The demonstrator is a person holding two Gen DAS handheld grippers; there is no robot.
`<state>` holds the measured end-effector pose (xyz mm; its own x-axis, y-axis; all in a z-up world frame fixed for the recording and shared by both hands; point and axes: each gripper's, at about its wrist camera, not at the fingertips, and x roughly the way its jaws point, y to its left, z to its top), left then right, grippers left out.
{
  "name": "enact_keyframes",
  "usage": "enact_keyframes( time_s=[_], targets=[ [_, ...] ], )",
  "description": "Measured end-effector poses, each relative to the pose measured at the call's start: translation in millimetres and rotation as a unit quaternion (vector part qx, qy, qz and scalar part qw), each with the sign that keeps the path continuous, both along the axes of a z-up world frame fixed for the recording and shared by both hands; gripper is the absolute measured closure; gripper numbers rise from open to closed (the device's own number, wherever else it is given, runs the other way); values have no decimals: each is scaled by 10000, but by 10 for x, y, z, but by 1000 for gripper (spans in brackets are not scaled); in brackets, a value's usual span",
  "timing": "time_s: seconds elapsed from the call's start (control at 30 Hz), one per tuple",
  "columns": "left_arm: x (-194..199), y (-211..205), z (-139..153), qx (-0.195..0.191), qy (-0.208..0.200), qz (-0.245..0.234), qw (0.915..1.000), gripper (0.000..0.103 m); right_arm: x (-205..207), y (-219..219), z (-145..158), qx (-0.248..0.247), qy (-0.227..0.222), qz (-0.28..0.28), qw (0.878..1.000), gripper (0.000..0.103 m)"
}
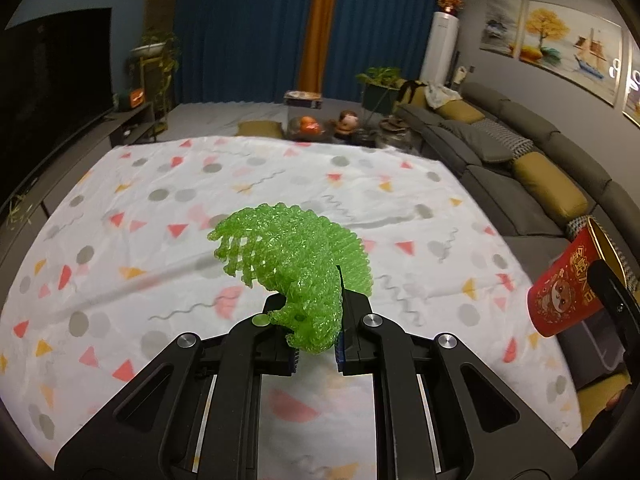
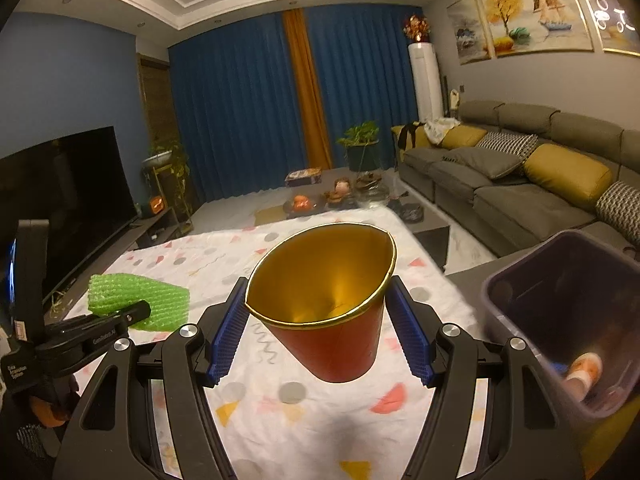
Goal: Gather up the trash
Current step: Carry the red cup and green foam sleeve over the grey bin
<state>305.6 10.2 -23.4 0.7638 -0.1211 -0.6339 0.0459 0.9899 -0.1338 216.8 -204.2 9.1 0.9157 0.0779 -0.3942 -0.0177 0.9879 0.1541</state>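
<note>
Foam netting point(image 1: 294, 268), green and crumpled, was pinched in the nearly closed left gripper point(image 1: 316, 354), well left of the bin point(image 2: 560, 320) and above the patterned cloth point(image 2: 304, 416). Nearer the bin, the right gripper point(image 2: 320, 332) clasped a red cup point(image 2: 332, 308) between wide-set jaws, mouth tilted forward; bin just right.

The lime-green foam netting sleeve point(image 1: 296, 264) looked spongy and glistening, its open mesh rough. The red paper cup with a gold inside point(image 2: 328, 300) had a smooth printed wall and a shiny metallic lining. The white patterned cloth table cover point(image 1: 360, 200) was matt and faintly creased. The dark purple plastic bin point(image 2: 560, 320) looked smooth and dully translucent. The black gripper arms appeared matt plastic, with ribbed blue pads point(image 2: 410, 340) and shiny metal pins.
</note>
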Motion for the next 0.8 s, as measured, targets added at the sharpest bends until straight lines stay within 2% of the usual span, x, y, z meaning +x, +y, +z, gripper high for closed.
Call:
enact_keyframes(
  time_s=[0.27,0.33,0.43,0.57,0.8],
  targets=[
    [-139,-646,173,-7,-189,-564,9982,91,-214,-473,45,66,-76,-288,9995,36],
    [-160,-846,243,127,-318,-695,9970,91,-246,-614,51,8,-81,-406,9991,36],
    [-160,-1133,334,86,-424,-917,9948,91,-305,-814,103,-92,-150,-591,9981,36],
    [-244,-1559,392,156,-595,-1307,9895,91,-420,-1093,116,-161,-208,-892,9957,36],
    [-401,-2094,456,44,-689,-1832,9807,91,-676,-1599,139,-170,-244,-1447,9890,36]
  ],
)
